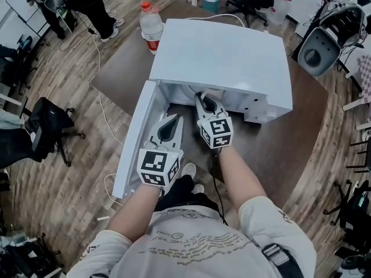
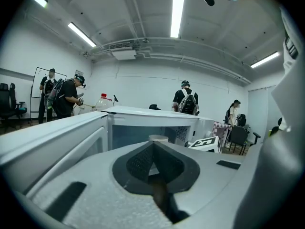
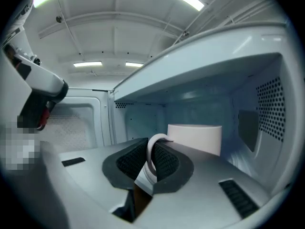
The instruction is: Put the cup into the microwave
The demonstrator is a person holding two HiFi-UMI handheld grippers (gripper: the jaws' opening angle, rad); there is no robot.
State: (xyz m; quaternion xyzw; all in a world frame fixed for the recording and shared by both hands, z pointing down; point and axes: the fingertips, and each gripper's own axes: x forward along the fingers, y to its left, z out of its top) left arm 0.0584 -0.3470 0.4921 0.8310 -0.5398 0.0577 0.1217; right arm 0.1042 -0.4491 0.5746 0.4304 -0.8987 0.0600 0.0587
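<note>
**Cup held inside the open microwave**

The right gripper [image 3: 153,149] reaches into the white, box-shaped microwave [image 1: 223,57]. Its jaws are closed tight on the curved handle of the round white cup [image 3: 194,137]. The cup stands upright inside the microwave. I cannot tell if it touches the microwave's floor. The white microwave door [image 1: 134,138] is wide open on the left. The left gripper [image 1: 168,129] is just beside that door, in front of the opening. Its jaws are pressed together with nothing between them. The microwave sits on a brown tabletop [image 1: 124,68].
</note>
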